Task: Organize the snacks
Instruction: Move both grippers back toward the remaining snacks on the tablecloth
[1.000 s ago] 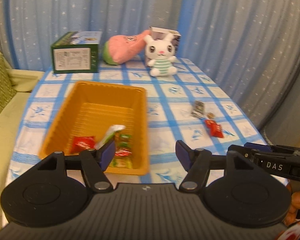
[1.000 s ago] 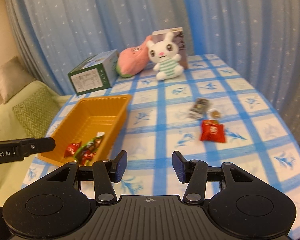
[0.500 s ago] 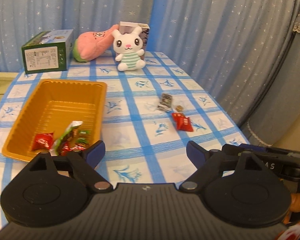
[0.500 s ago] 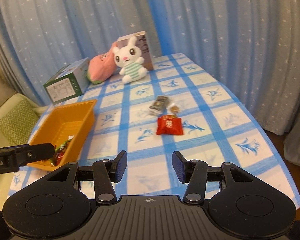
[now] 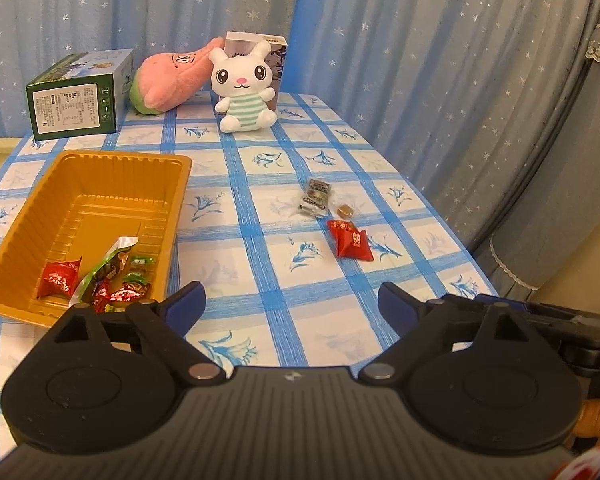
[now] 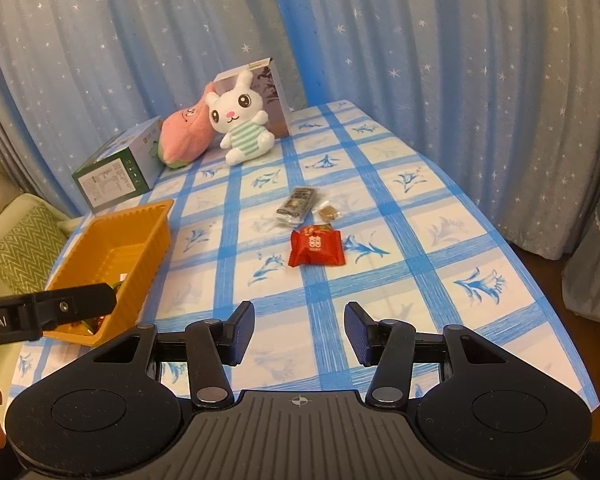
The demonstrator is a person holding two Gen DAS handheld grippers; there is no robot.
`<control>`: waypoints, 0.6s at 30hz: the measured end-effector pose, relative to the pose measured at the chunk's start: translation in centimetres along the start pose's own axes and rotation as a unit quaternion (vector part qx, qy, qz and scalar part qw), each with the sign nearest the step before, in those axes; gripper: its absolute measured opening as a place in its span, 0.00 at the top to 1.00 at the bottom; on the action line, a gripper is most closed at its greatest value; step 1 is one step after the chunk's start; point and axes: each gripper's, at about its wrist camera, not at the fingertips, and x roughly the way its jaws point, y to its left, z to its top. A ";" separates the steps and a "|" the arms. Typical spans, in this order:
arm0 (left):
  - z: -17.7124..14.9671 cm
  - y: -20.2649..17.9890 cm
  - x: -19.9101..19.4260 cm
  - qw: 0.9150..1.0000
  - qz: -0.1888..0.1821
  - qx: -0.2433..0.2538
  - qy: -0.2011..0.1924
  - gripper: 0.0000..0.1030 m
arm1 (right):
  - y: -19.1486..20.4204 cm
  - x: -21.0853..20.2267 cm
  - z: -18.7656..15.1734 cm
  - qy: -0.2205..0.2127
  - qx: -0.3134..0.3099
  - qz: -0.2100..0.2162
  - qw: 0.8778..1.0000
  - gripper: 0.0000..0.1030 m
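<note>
The left claw (image 5: 291, 305) is spreading wide, empty, beside the orange tray (image 5: 100, 158). The right claw (image 6: 299, 331) hangs half open, empty, above the bench (image 6: 440, 264). Ahead lie a red packet (image 6: 317, 247), a dark packet (image 6: 298, 205) and a small candy (image 6: 329, 213), close enough that a careless grab may knock neighbours away.

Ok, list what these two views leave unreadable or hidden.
- Right wrist view: the orange plastic tray's snacks are mostly hidden by its wall and the left claw's black arm.
- Both views: print on the dark foil snack packet is too small.
- Left wrist view: the small brown wrapped candy is too tiny to identify.
</note>
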 end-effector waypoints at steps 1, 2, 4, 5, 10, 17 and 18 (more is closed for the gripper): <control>0.0 0.0 0.1 1.000 0.001 0.000 -0.002 0.11 | -0.2 0.2 0.0 -0.001 0.002 0.001 1.000 0.51; 0.1 0.0 0.3 1.000 0.002 -0.001 -0.004 0.11 | -0.4 0.3 0.0 -0.002 0.004 0.003 1.000 0.51; 0.3 -0.1 0.7 1.000 0.003 0.000 -0.010 0.10 | -0.7 0.6 0.2 -0.005 0.005 0.005 1.000 0.51; 0.3 -0.1 0.9 1.000 0.004 0.001 -0.013 0.10 | -0.8 0.8 0.3 -0.006 0.005 0.005 1.000 0.48; 0.9 -0.4 2.5 1.000 0.014 0.019 -0.018 0.10 | -1.5 2.1 0.8 -0.019 0.002 0.008 1.000 0.27; 2.1 -0.5 5.7 0.999 0.021 0.031 -0.010 0.10 | -2.5 5.8 2.1 -0.012 -0.012 0.006 1.000 0.27; 2.3 -0.4 6.2 0.999 0.022 0.030 -0.008 0.10 | -2.7 6.4 2.3 -0.010 -0.015 0.006 1.000 0.27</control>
